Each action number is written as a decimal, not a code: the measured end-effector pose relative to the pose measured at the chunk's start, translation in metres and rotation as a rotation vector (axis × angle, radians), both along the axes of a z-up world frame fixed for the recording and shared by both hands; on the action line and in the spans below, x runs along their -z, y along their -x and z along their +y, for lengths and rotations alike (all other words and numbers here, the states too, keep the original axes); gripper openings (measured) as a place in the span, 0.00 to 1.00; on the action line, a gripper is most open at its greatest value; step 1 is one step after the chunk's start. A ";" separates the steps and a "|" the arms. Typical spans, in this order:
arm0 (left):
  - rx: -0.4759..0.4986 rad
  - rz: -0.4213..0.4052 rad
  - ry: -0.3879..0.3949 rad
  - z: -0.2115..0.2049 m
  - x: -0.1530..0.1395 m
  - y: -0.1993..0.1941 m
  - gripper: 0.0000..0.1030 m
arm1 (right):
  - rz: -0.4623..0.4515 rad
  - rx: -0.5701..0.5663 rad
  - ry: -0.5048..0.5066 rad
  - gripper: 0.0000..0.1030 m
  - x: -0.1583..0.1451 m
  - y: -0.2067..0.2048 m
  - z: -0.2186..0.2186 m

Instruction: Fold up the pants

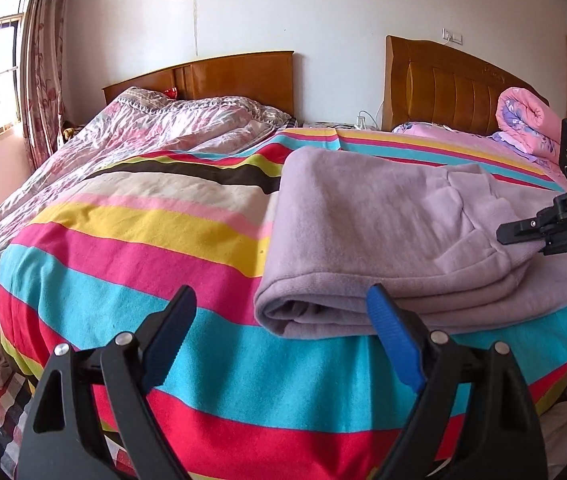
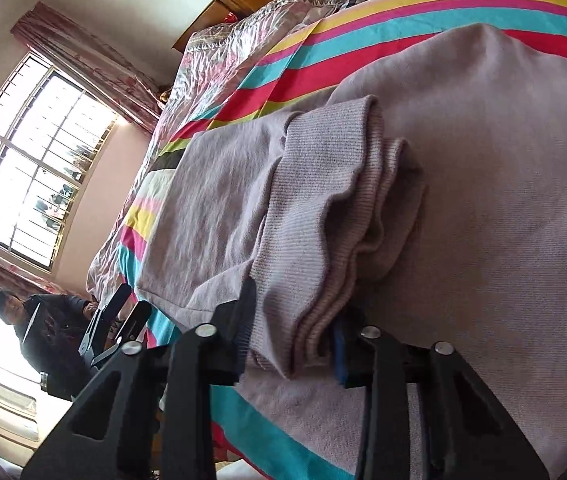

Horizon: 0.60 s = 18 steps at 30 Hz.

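Left wrist view: lilac pants (image 1: pixel 383 236) lie part-folded on the striped bedspread (image 1: pixel 143 240), near its front edge.
Left gripper (image 1: pixel 279 312): jaws apart, nothing between them, poised just before the folded end.
Right wrist view: right gripper (image 2: pixel 293 336) is clamped on the ribbed cuffs (image 2: pixel 323 240), stacked in layers.
Step in hand, judged: carrying the cuff end over for the next fold.
Doing it well: the left gripper should pinch all layers at the matching corner, both hands lifting level so edges stay aligned and no layer slips.
Risk: the lower layers slipping out of the pinch.
Containers: none visible; nothing held in any.
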<state>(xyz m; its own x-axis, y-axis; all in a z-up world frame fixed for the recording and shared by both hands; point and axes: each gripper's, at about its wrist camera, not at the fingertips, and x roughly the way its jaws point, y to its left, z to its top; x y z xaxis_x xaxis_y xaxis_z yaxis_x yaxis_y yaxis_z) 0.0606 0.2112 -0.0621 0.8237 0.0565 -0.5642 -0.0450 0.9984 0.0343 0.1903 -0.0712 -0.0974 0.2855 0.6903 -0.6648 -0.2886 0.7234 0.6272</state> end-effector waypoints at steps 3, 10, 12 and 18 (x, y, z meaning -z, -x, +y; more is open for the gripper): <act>0.001 -0.007 -0.001 -0.001 -0.003 0.004 0.86 | -0.046 -0.010 0.001 0.19 -0.008 0.003 0.002; 0.006 0.024 -0.036 -0.010 0.001 0.008 0.89 | -0.221 0.000 0.029 0.18 -0.055 0.011 -0.024; 0.009 0.053 -0.041 -0.013 0.006 0.005 0.89 | -0.176 0.024 0.016 0.18 -0.048 0.005 -0.036; -0.010 0.064 -0.021 -0.021 0.007 -0.011 0.89 | -0.247 -0.025 -0.022 0.18 -0.083 -0.004 -0.021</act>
